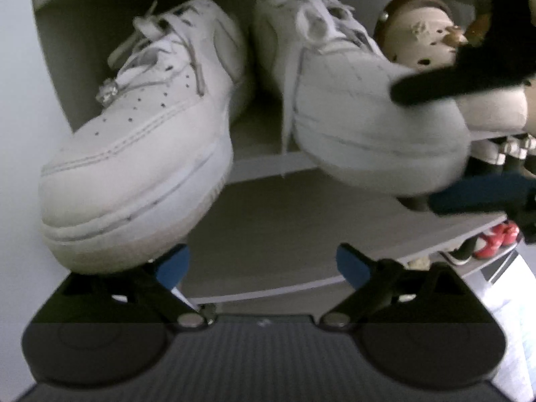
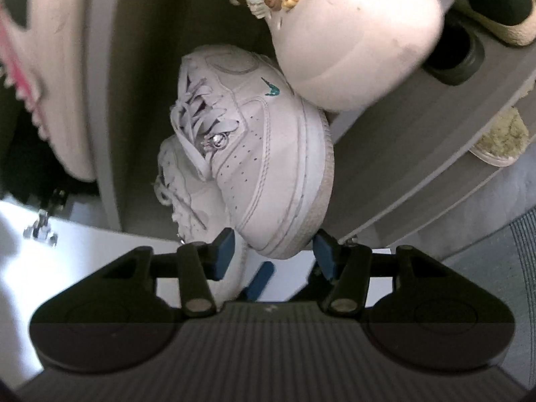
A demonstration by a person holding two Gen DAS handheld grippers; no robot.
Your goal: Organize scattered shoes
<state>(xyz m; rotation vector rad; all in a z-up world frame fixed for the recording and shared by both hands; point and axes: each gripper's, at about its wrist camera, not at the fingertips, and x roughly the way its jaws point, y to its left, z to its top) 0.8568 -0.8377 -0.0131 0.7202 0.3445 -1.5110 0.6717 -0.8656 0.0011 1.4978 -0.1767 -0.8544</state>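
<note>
Gray shoe shelf holds two white sneakers; right tool clamps one sneaker; left tool gapes empty.

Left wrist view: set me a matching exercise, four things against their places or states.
Things:
1 red shoes
2 cream clog
3 left tool
4 right-hand sneaker

Places or states:
A in the right tool's grip
B open, holding nothing
C lower level, far right
D just beyond the right-hand sneaker

Pairs: 1-C, 2-D, 3-B, 4-A
</note>
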